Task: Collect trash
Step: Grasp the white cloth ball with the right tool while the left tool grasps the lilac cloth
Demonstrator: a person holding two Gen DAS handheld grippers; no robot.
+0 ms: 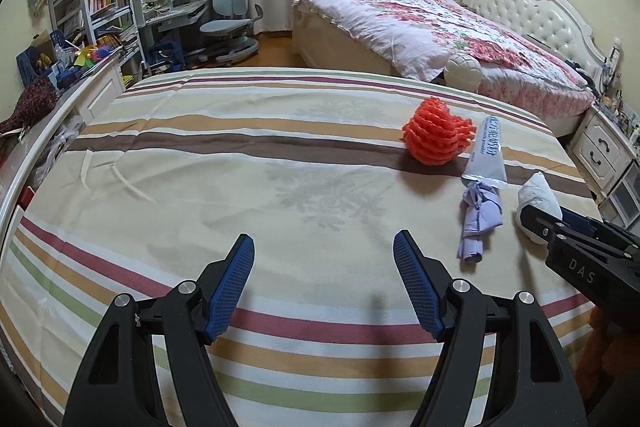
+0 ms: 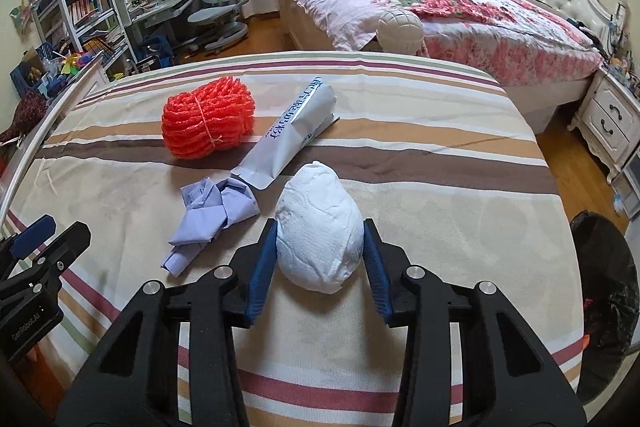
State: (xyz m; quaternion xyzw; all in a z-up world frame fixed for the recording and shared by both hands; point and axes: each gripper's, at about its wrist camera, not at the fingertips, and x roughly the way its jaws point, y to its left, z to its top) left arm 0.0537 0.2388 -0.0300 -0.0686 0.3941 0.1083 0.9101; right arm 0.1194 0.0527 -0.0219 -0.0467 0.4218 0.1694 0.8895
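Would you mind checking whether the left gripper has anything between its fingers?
No, the left gripper stands open over bare striped bedding, with nothing between its blue pads.

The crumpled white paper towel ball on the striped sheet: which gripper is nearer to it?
Right. The right gripper has the crumpled white paper towel ball between its blue pads, which touch its sides. The left gripper is open and empty, off to the ball's left.

I see a crumpled white tissue wad [image 2: 320, 231] on the striped bed, with a twisted lilac paper scrap [image 2: 212, 211] left of it, a long silver-white sachet [image 2: 292, 135] beyond, and an orange foam net [image 2: 208, 117] farthest.
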